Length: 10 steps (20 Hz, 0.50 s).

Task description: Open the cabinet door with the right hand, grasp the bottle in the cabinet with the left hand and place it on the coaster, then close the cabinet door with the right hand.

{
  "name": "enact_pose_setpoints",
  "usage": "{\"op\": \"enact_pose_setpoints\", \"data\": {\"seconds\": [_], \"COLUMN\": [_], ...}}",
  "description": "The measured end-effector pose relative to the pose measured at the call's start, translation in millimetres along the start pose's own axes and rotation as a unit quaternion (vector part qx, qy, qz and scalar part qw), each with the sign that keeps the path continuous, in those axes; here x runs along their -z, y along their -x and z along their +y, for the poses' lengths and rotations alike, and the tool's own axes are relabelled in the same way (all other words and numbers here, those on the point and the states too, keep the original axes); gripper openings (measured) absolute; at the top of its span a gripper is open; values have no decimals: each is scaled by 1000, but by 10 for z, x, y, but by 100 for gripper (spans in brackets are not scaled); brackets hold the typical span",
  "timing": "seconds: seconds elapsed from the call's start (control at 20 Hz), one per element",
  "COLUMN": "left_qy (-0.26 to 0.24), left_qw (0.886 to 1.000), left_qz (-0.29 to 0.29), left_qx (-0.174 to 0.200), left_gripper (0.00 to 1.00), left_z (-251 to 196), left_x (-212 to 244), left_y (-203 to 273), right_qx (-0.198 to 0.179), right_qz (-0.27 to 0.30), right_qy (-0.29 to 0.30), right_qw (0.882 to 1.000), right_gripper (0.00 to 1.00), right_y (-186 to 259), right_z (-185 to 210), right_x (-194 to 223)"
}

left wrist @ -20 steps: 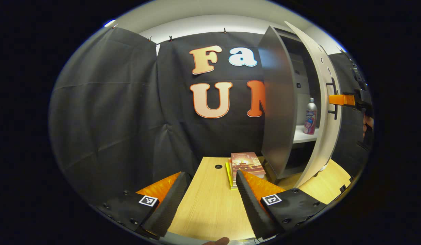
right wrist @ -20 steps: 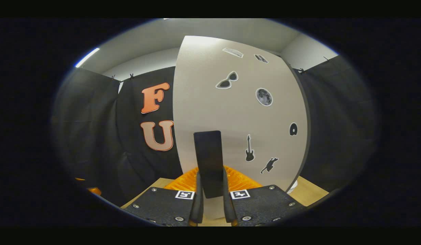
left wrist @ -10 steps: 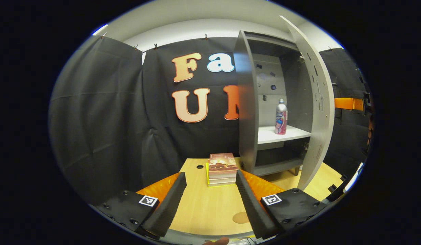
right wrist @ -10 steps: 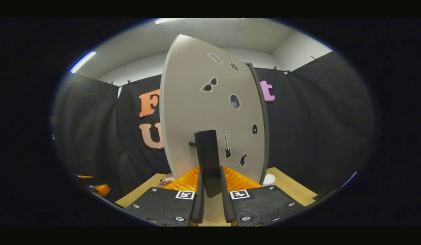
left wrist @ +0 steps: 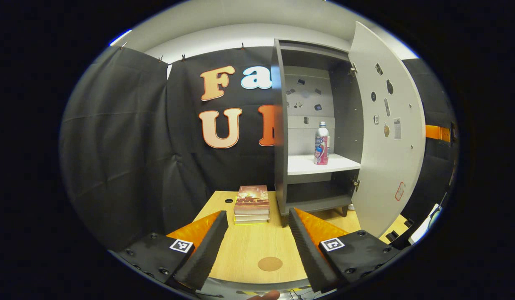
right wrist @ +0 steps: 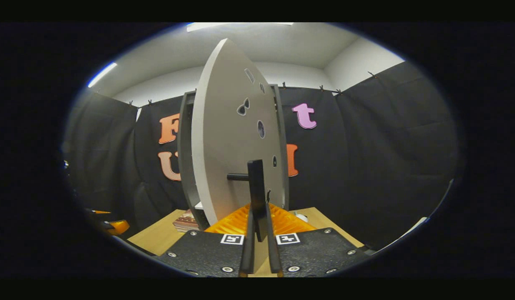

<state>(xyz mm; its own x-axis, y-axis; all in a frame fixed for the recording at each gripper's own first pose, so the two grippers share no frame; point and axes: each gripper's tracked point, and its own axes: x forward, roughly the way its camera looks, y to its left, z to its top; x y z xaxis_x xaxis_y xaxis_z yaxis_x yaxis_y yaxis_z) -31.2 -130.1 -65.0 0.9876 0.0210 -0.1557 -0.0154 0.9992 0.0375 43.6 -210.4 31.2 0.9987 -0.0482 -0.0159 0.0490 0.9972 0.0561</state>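
A grey cabinet [left wrist: 279,125] stands on the wooden table with its door [left wrist: 386,137] swung wide open to the right. On its white shelf [left wrist: 307,164] stands a silver and pink bottle [left wrist: 321,143], upright. A round brown coaster [left wrist: 270,263] lies on the table close in front of my left gripper [left wrist: 257,233], which is open and holds nothing, well short of the cabinet. In the right gripper view the door [right wrist: 228,146] is seen almost edge-on, and my right gripper [right wrist: 258,225] is shut on its dark bar handle [right wrist: 255,196].
A stack of books [left wrist: 252,204] lies on the table [left wrist: 240,250] left of the cabinet's foot, with a small round hole [left wrist: 228,201] in the tabletop beside it. Black cloth walls close the booth on all sides. The books [right wrist: 184,221] also show past the door.
The door has swung much further open, pulled by my right gripper. In the left gripper view the cabinet's inside, the shelf and the bottle have come fully into sight, and the coaster now shows.
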Motion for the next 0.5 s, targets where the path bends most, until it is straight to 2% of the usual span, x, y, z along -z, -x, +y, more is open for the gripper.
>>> {"op": "enact_pose_setpoints", "data": {"seconds": [0.05, 0.15, 0.2, 0.35, 0.4, 0.45, 0.5], "left_qy": [0, 0, 0, -1, -1, -1, -1], "left_qw": [1000, 1000, 1000, 1000, 1000, 1000, 1000], "left_qz": [-1, 3, 4, 7, 7, 7, 6], "left_qx": [1, 2, 3, 1, 0, -1, -2], "left_gripper": [95, 94, 95, 94, 96, 94, 94], "left_z": [-64, -166, -201, -273, -293, -309, -324], "left_x": [-7, 22, 27, 27, 19, 11, 9], "left_y": [-1, -8, -7, -20, -27, -42, -47], "right_qx": [2, 9, 13, 20, 20, 20, 20], "right_qz": [2, 5, 4, 5, 6, 7, 8], "right_qy": [-2, -3, -3, -4, -4, -6, -8], "right_qw": [1000, 1000, 1000, 1000, 1000, 1000, 1000], "right_gripper": [17, 7, 17, 17, 2, 17, 0], "right_y": [-11, -5, 8, 61, 41, 31, 29], "right_z": [-75, -240, -336, -685, -762, -820, -888], "right_x": [-2, 19, 12, 4, -8, 0, 7]}}
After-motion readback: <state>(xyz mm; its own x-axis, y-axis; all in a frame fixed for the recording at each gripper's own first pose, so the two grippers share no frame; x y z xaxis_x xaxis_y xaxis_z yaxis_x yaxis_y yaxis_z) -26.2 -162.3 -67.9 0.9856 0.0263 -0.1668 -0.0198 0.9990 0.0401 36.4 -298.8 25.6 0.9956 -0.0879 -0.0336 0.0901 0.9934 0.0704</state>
